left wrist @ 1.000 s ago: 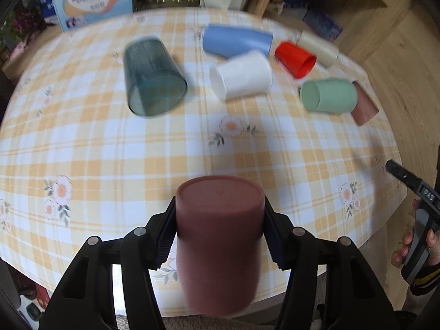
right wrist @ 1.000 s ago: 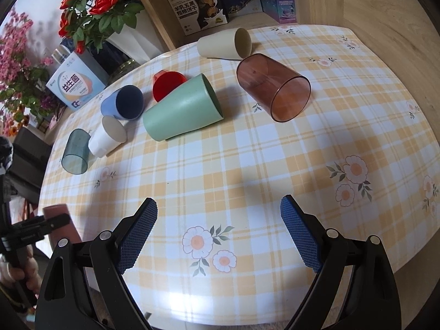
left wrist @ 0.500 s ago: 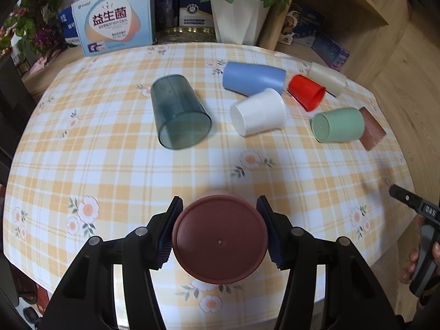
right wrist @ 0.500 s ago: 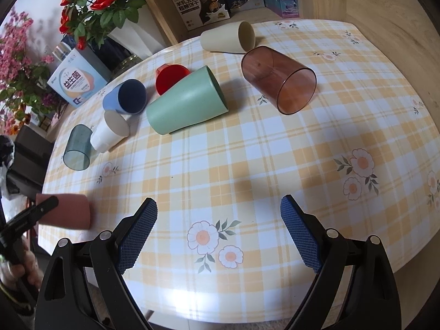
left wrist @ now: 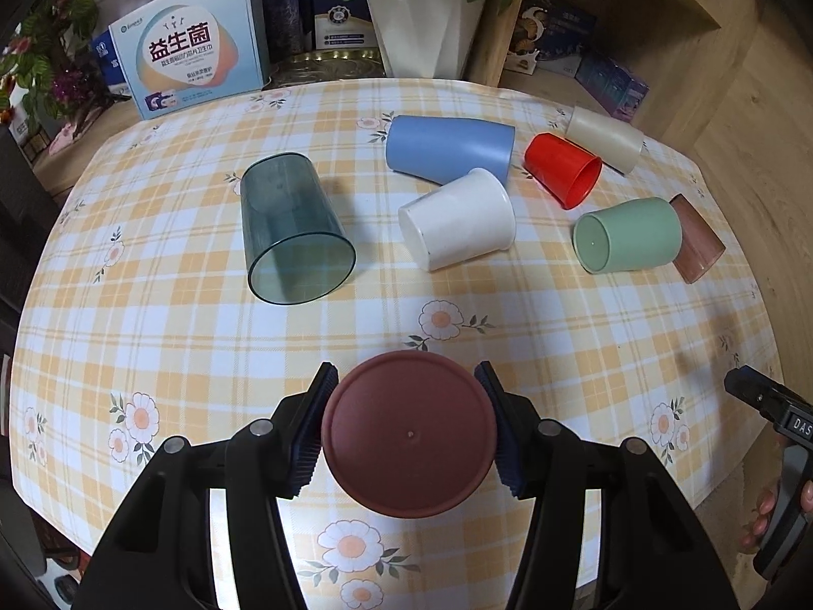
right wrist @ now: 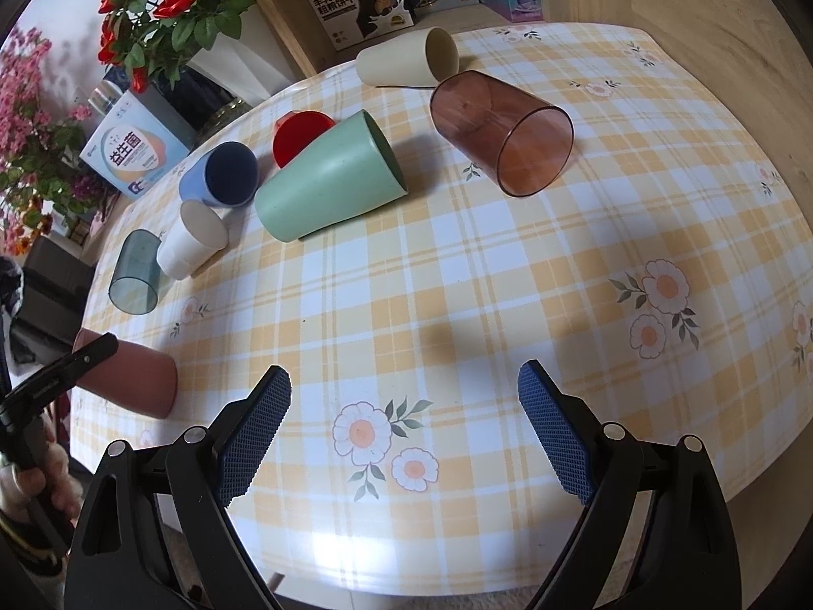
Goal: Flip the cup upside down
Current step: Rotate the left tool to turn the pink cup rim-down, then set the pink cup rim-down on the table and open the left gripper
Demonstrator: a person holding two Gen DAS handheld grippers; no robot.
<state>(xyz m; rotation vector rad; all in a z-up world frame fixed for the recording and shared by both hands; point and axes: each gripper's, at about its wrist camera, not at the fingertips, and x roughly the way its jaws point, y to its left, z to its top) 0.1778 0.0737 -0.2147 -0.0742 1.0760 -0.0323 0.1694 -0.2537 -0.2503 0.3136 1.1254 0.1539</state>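
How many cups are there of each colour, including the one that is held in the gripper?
Reddish-brown, opaque (held by left gripper): 1
Dark teal, clear: 1
Blue: 1
White: 1
Red: 1
Cream: 1
Green: 1
Brown, clear: 1
Total: 8

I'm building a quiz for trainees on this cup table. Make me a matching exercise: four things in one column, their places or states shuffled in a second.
1. opaque brown plastic cup
2. clear teal tumbler
3. right gripper
4. matte green cup

A. open, holding nothing
B. on its side beside the red cup
C. clamped in the left gripper
D. on its side left of the white cup

1-C, 2-D, 3-A, 4-B
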